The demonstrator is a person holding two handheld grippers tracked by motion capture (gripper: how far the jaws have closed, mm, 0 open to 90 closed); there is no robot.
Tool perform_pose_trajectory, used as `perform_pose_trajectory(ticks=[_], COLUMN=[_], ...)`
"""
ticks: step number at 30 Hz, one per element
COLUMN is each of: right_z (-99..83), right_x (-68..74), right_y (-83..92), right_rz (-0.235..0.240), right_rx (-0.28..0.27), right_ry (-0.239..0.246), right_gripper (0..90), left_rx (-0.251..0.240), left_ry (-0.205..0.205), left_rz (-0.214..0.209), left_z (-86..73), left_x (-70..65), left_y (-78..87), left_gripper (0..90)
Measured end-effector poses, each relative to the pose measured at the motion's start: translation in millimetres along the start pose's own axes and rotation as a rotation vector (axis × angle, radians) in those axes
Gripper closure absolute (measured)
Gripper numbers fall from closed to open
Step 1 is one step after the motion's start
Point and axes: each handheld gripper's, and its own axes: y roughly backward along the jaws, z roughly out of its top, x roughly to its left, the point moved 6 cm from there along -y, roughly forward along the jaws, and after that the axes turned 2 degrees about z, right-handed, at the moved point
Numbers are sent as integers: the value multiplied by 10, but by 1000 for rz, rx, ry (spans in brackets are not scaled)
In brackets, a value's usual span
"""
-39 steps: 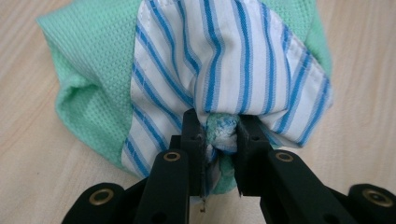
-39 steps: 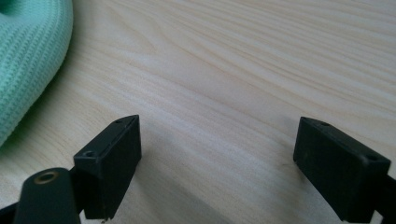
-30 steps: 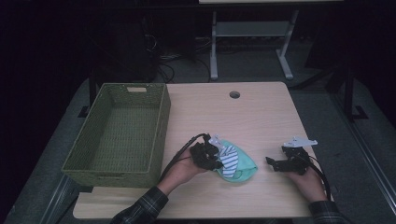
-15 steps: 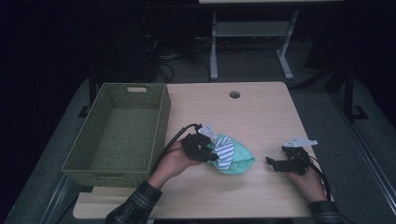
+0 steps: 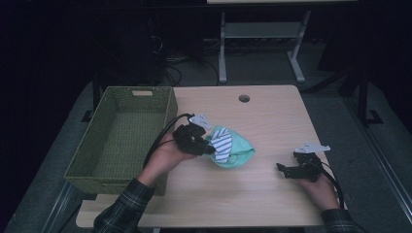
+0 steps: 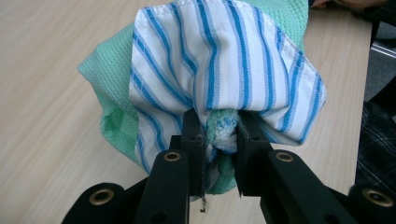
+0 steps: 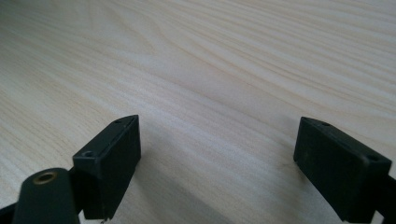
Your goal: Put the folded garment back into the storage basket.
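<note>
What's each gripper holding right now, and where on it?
The left gripper is shut on the bunched cloths, a blue-striped white one over a green one, pinching a gathered fold. The right gripper is open over the table, holding nothing.

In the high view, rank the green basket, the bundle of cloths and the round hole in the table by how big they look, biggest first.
1. The green basket, by far the largest.
2. The bundle of cloths, held in the left tongs.
3. The round hole, smallest; it lies farther from the camera, but the gap is plain.

The bunched cloths [image 6: 219, 70] hide the table behind them; their top edge is cropped.
</note>
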Motion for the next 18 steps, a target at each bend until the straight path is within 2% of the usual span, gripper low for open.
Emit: perform_pose_trajectory(ticks=[4,12,18], right_z=[1,-5,-5], right_x=[-5,-21,-22], right_y=[-4,-21,-23], right_rz=[-5,-21,-22], right_rx=[2,24,25], right_ry=[-3,-17,-19], right_gripper=[123,35,32], left_rx=[-10,-44,-59], left_ry=[6,47,83], left_rz=[32,88,128], left_z=[2,-55,-149], left_x=[77,248,375], left_y=[166,502,716], left_gripper=[758,758,757])
